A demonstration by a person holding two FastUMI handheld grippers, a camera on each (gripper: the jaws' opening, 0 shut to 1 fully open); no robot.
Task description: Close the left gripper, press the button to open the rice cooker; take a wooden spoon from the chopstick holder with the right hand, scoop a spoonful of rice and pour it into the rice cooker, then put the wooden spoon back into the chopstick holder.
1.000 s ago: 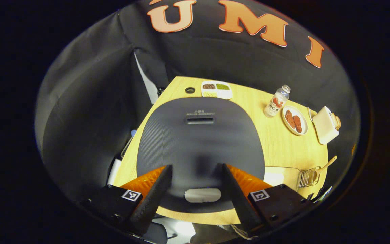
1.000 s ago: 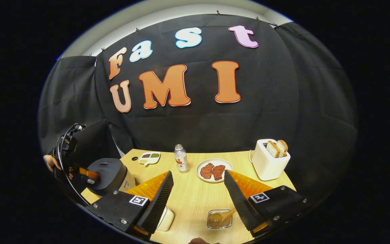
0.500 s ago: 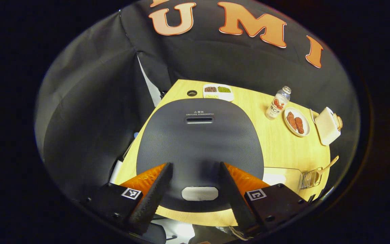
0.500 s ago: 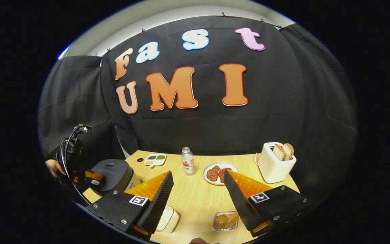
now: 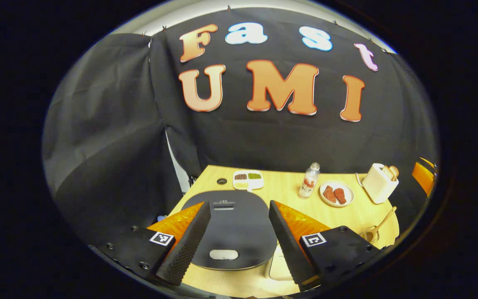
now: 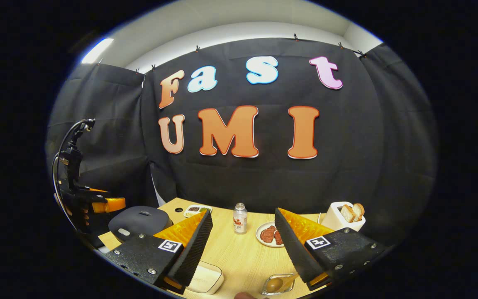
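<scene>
Left gripper (image 5: 239, 241): jaws wide apart, holding nothing, raised above the cooker (image 5: 230, 232); its fingers frame the closed lid.
Button (image 5: 223, 254): pale oval at the lid's near edge, between the fingers, untouched.
Left gripper view, extras: a dish (image 5: 247, 180) with dark and green fillings at the table's (image 5: 338, 216) far edge, and at far right a wire holder (image 5: 371, 234) with the spoon (image 5: 384, 220) leaning out of it.
White box (image 5: 278, 270): just right of the cooker, partly behind the right finger.
Right gripper (image 6: 243, 245): jaws wide apart, empty, above the table's near edge.
Right gripper view, far left: the other gripper seen from outside, above and just left of the cooker (image 6: 139, 222), not touching it; whether a hand shows there, I cannot tell.
Right gripper view, near edge: white box (image 6: 205, 277) under the left finger; a clear tub (image 6: 278, 284) with a brown rounded thing in it by the right finger.
Both views, mid-table: bottle (image 6: 240, 218), plate (image 6: 270, 235) of red-brown pieces, toaster (image 6: 344, 216) with bread.
</scene>
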